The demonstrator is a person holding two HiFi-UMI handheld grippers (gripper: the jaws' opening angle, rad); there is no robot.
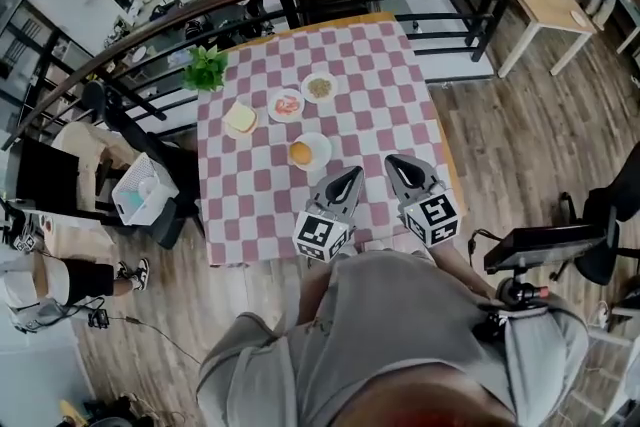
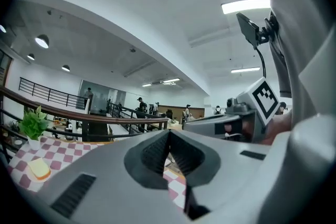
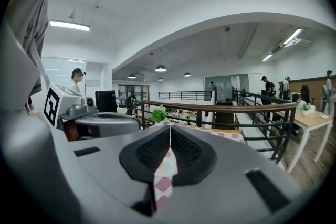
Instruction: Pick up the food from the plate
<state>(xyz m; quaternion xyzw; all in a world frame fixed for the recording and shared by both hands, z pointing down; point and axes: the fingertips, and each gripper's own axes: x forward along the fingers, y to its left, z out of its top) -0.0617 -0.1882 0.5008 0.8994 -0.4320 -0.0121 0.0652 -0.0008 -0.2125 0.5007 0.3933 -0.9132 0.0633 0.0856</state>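
Barely begun — what looks like a round golden bun (image 1: 300, 153) lies on its small white plate (image 1: 322, 149), just beyond the grey left gripper (image 1: 351, 176) and grey right gripper (image 1: 396, 162) — both closed tight, holding nothing.

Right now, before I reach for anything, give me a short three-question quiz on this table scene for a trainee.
1. True or false: the left gripper and the right gripper are both shut with nothing between their jaws.
2. The plate nearest the grippers holds: A) a round bun, B) a banana, C) nothing.
3. How many plates in all stand on the checkered table?
Key: 1 true; 2 A; 3 four.
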